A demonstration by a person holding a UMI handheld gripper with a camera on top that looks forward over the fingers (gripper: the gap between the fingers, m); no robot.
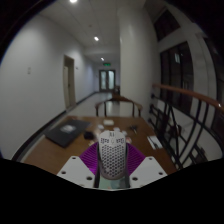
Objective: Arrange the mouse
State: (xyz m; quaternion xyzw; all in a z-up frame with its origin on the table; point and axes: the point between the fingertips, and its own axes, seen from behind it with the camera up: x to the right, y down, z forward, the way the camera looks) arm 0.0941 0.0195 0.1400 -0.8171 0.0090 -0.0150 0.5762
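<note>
Mouse (112, 153), a white computer one with a perforated honeycomb shell, sits between the two fingers of the gripper (112, 168), its rounded back rising up in the middle of them. Both purple pads (89, 157) lie against its flanks with no gap showing at either side, so the fingers are closed onto the mouse and hold it. It appears raised above the brown wooden table (60, 148) that spreads out ahead. On that table, beyond the fingers and off to one side, lies a dark flat rectangular object (64, 129), possibly a laptop or a mat; which one cannot be told. A small pale item (154, 142) lies on the table at the other side. A wooden chair back (118, 103) stands at the table's far edge. Behind it a white-walled corridor runs away under ceiling lights.
</note>
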